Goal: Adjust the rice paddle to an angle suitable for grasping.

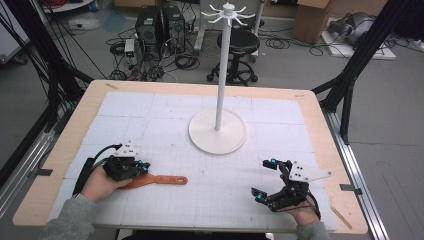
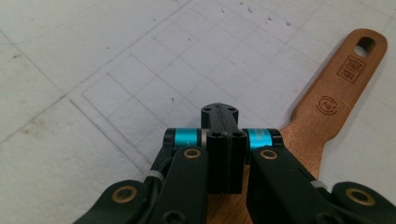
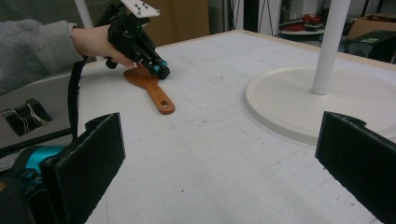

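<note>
Left fingers (image 2: 223, 140) shut above spatula (image 2: 327, 107); right fingers (image 3: 70, 172) wide, empty

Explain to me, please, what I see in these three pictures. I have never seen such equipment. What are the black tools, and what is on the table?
A person sits at a table and holds a hand tool in each hand; there is no robot arm. Each tool is a gripper with two black jaws.

The high view looks down from above the person. The other two pictures come from small cameras riding on each gripper, looking along its jaws.

On the white mat lie a brown wooden spatula and a white stand with a tall pole and hooks on top.

The left gripper has its jaws closed together, just above the wide end of the spatula. Whether it pinches the spatula, I cannot tell. The right gripper is wide open, holding nothing.
</note>
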Motion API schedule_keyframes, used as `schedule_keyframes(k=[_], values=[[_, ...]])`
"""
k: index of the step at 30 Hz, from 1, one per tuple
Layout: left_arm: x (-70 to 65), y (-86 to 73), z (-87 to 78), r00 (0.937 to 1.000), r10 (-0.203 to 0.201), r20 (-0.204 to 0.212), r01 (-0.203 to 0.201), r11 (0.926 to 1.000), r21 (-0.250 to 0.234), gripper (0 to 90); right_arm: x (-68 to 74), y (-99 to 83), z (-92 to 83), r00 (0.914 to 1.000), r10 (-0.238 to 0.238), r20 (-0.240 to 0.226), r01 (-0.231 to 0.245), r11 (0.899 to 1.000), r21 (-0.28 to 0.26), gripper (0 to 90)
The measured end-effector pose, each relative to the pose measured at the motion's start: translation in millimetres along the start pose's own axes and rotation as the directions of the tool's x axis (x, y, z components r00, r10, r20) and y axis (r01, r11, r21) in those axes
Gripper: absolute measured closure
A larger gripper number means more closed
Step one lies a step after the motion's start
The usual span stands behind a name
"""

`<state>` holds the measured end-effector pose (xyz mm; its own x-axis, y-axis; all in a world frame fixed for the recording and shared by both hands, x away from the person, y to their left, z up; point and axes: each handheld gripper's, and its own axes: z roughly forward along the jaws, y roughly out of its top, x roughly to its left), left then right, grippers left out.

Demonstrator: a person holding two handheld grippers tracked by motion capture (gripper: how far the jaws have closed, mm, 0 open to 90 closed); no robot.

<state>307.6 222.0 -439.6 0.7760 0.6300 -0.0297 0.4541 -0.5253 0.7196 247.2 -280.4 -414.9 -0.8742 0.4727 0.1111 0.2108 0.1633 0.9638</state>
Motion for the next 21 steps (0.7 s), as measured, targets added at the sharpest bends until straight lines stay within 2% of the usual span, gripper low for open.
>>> schedule_keyframes(k=[3,7,12,14,15,18,21], values=[[-3.2,-5.6,-4.2,0.9998,0.017,0.008,-0.017,0.9998,-0.011,89.9,-0.3,-0.2,1.7,1.0000,-0.005,0.001,0.005,1.000,0.006,0.0],[-7.2,-12.2,-10.6,0.9996,0.012,0.027,-0.012,0.9998,-0.013,89.8,-0.2,-0.6,3.6,1.0000,-0.007,0.000,0.007,1.000,0.018,0.0],[-13.3,-22.7,-17.8,0.9990,0.002,0.044,-0.001,0.9993,-0.038,89.8,0.4,-1.0,4.9,1.0000,-0.007,-0.005,0.007,1.000,0.030,0.0],[-16.0,-23.7,-20.9,0.9992,0.017,0.036,-0.016,0.9995,-0.028,89.8,0.3,-1.2,5.7,0.9999,-0.011,-0.005,0.011,0.999,0.034,0.0],[-21.4,-23.6,-23.2,0.9986,0.052,0.007,-0.052,0.9986,-0.011,89.8,0.4,-1.0,6.4,0.9999,-0.013,-0.005,0.013,0.999,0.040,0.0],[-26.1,-24.1,-25.1,0.9977,0.067,-0.004,-0.067,0.9977,0.002,89.8,0.6,-0.6,6.4,0.9999,-0.015,-0.003,0.015,0.999,0.045,0.0],[-27.3,-25.4,-25.4,0.9978,0.066,-0.007,-0.066,0.9978,-0.009,89.8,0.7,-0.3,6.1,0.9999,-0.014,-0.004,0.014,0.999,0.044,0.0]])
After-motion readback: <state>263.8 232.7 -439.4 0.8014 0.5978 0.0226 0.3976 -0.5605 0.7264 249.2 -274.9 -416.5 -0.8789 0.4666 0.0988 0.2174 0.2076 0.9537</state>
